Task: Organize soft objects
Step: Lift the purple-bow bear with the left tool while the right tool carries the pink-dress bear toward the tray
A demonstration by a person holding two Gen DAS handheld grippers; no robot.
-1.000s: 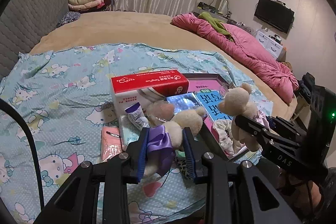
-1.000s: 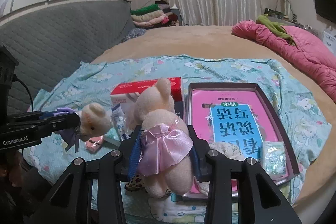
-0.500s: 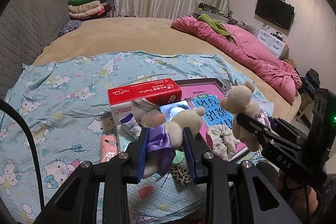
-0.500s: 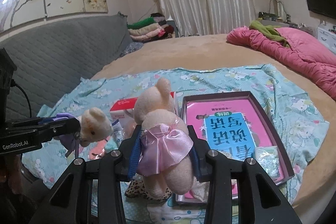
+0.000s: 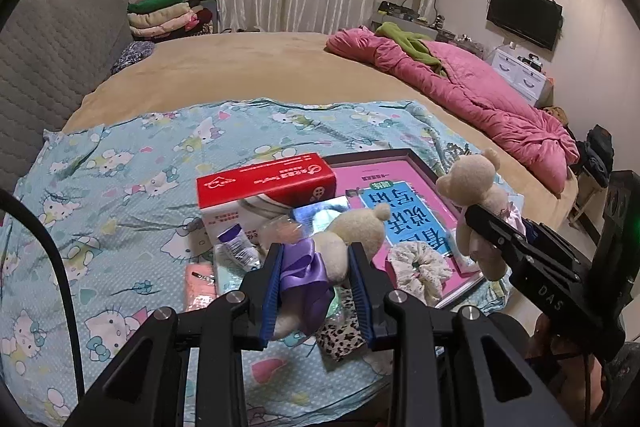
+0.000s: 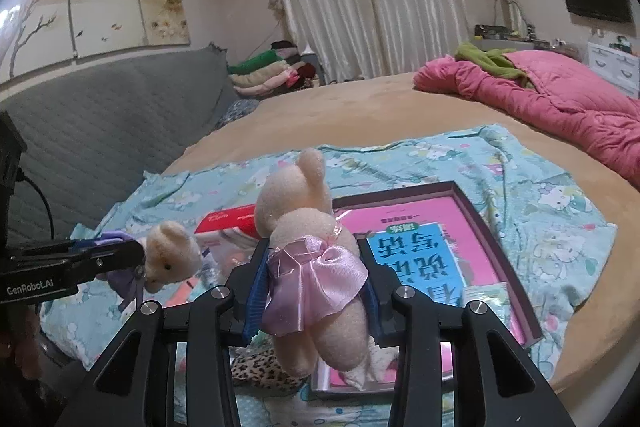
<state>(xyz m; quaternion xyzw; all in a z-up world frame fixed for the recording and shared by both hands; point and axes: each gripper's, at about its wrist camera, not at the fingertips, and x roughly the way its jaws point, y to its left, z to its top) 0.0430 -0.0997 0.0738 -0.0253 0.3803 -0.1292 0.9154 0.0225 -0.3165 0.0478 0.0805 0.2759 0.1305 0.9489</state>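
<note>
My left gripper (image 5: 316, 259) is shut on a small cream teddy bear with a purple bow (image 5: 320, 259), held above the patterned blue sheet (image 5: 120, 179). The same bear with the purple bow (image 6: 168, 259) shows at the left of the right wrist view. My right gripper (image 6: 312, 267) is shut on a second cream teddy bear in a pink skirt (image 6: 304, 247), which also appears at the right of the left wrist view as the pink-skirted bear (image 5: 476, 195). A white scrunchie (image 5: 416, 267) and a leopard-print scrunchie (image 5: 340, 331) lie on the bed below.
A red and white tissue box (image 5: 264, 187), a small tube (image 5: 236, 243) and a pink packet (image 5: 198, 287) lie on the sheet. A dark-rimmed tray (image 6: 496, 251) holds a pink and blue book (image 6: 412, 251). A pink quilt (image 5: 460, 83) lies at the far right.
Both grippers have risen and drawn back from the bed with their bears still held, so the sheet, box and tray look lower and farther away.
</note>
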